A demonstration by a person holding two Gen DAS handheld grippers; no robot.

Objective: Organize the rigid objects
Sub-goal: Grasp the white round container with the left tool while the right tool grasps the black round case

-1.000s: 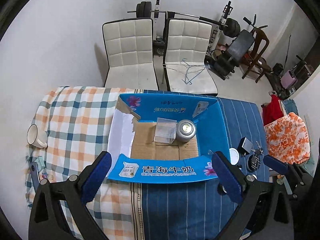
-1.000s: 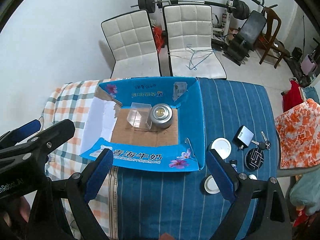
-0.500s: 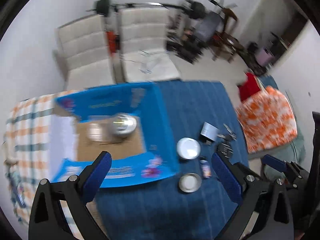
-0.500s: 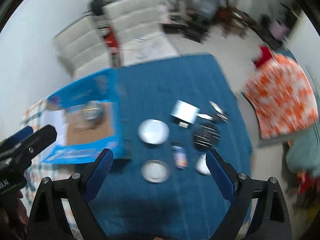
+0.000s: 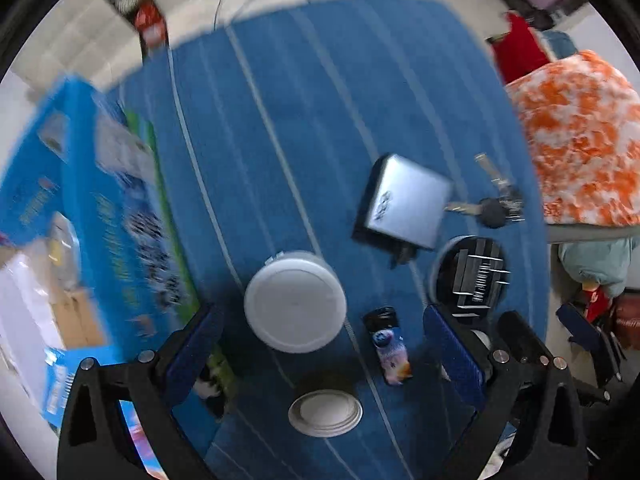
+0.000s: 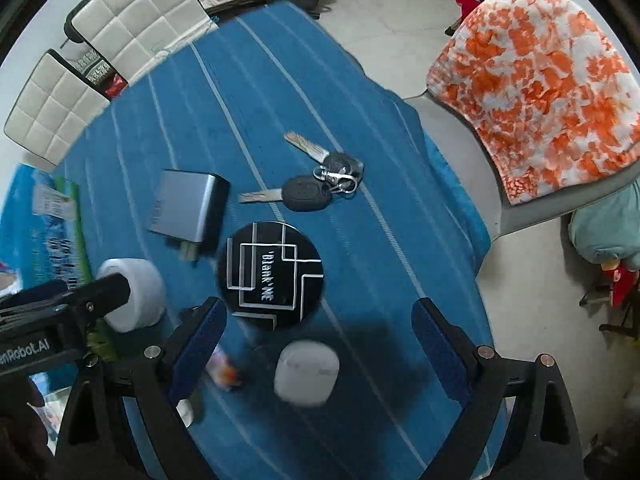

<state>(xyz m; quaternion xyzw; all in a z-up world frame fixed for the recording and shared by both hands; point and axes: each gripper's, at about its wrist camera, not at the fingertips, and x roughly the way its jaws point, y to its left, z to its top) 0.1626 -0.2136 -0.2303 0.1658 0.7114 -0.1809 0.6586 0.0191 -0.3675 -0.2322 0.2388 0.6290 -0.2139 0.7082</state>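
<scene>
— What have you got under your two tools?

— Both hang over the blue striped tablecloth (image 6: 360,92). My left gripper (image 5: 318,354) has its fingers spread wide with nothing between them; below it stands a white round container (image 5: 295,301), a small flat white lid (image 5: 325,407) lies nearer to me, and a small dark tube with a colourful label (image 5: 387,345) lies just right of those.

— And the right one?

— My right gripper (image 6: 320,350) is spread wide too, and it grips nothing. Between its fingers, low in the view, sits a small white jar (image 6: 306,372), blurred. Just beyond that is a black round tin (image 6: 270,275) with white lines and the words "Blank ME" on its lid.

— Anything else on the cloth?

— A silver box-shaped charger (image 6: 187,205) lies left of the tin, and a bunch of keys (image 6: 316,184) with a black fob is further out. In the left view the charger (image 5: 404,202) is beside the keys (image 5: 494,204), and the tin (image 5: 472,274) is near my right finger.

— Where's the box?

— The blue cardboard carton (image 5: 60,216) lies at the left edge of the table, open at the top, its inside too smeared to read. An orange-and-white patterned blanket (image 6: 536,80) is draped off to the right, beyond the table, and white padded chairs (image 6: 120,28) stand on the far side.
</scene>
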